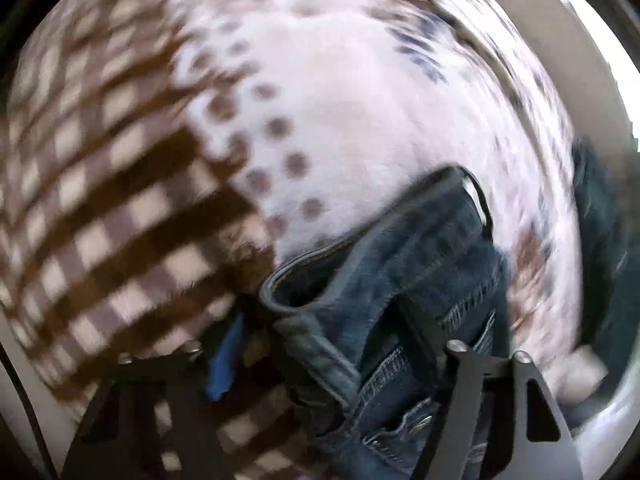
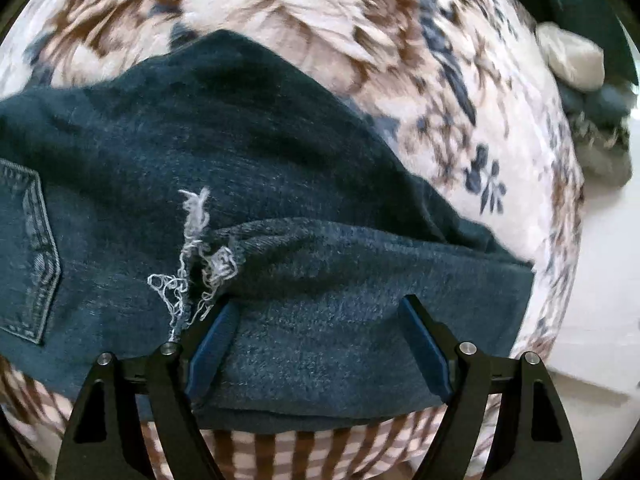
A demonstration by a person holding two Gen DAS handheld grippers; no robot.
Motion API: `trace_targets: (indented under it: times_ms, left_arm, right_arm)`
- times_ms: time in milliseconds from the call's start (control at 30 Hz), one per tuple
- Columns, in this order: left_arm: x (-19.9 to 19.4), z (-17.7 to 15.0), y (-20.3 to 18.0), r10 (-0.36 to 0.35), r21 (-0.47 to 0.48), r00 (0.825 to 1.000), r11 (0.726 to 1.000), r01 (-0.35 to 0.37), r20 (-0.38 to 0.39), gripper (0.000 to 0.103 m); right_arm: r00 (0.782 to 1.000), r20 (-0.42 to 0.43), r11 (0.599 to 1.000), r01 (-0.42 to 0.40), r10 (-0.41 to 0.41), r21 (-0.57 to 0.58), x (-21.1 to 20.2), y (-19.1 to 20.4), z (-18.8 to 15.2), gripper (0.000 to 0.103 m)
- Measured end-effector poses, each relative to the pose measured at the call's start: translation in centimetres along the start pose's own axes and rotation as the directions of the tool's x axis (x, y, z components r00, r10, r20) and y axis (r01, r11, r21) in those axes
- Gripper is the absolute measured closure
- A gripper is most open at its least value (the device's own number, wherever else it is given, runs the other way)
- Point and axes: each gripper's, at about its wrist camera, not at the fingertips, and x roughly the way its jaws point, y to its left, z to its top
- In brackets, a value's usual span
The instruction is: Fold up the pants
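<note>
a pair of dark blue denim jeans (image 2: pixel 248 184) is lying across a fleece blanket printed in brown checks and flowers (image 2: pixel 304 12), a folded layer with a frayed hem (image 2: pixel 192 248) resting on top. doing this fold well probably means drawing both gripped ends over together, keeping the edges aligned. the right gripper (image 2: pixel 316 344) is standing wide open, its blue pads straddling the folded layer. the left gripper (image 1: pixel 320 344) is appearing to pinch the jeans' stitched waistband, though blur hides full contact.
</note>
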Motion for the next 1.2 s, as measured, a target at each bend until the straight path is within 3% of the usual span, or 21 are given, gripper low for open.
trace_targets:
  times_ms: [67,167,233,367,533,667,733,967,1133,1200]
  left_arm:
    - [0.0,-0.3,-0.5,0.01,0.036,1.0,0.999,-0.011,0.016,0.039]
    - [1.2,0.2,1.1,-0.061,-0.047,0.998,0.997,0.06,-0.02,0.028]
    - [1.5,0.6,1.5,-0.086,-0.059,0.996,0.995,0.084,-0.033,0.029]
    - [0.0,0.3,0.1,-0.092,0.011,0.995,0.996,0.091,0.025,0.074]
    - [-3.2,-0.2,-2.0,-0.111,0.083,0.988,0.991,0.102,0.103,0.079]
    - [-5.8,-1.4,-4.8,-0.063,0.176,0.983,0.984,0.033,0.17,0.079]
    - [-7.3,-2.5,-6.4,-0.05,0.239,0.976,0.971,-0.002,0.211,0.08]
    - [-11.8,-6.9,-13.3,-0.114,0.405,0.957,0.914,-0.004,0.267,0.08]
    - [-13.6,-12.9,-19.4,-0.148,0.548,0.956,0.836,-0.016,0.253,0.081]
    - [-13.5,-15.9,-21.4,-0.17,0.599,0.961,0.8,0.005,0.219,0.081]
  right_arm:
    - [1.0,0.008,1.0,0.015,-0.015,-0.013,-0.3,0.8,0.0,0.019]
    - [1.0,0.001,1.0,-0.015,0.015,0.009,-0.4,0.8,-0.1,0.019]
    - [0.999,-0.002,0.999,-0.039,0.039,0.023,-0.2,-0.2,-0.4,0.019]
    - [0.998,0.004,0.997,-0.069,0.069,0.035,0.1,-1.0,-0.4,0.019]
    - [0.995,0.032,0.991,-0.098,0.095,0.089,-0.1,-2.7,-0.9,0.019]
    - [0.994,0.079,0.99,-0.089,0.08,0.109,-1.0,-4.5,-1.3,0.019]
    - [0.992,0.102,0.988,-0.092,0.079,0.124,-1.4,-5.8,-1.6,0.019]
    - [0.985,0.141,0.978,-0.119,0.096,0.169,-1.5,-11.6,-2.9,0.019]
    - [0.987,0.141,0.978,-0.099,0.073,0.186,-0.2,-16.2,-4.3,0.019]
    - [0.979,0.135,0.958,-0.179,0.152,0.222,0.8,-19.0,-5.1,0.019]
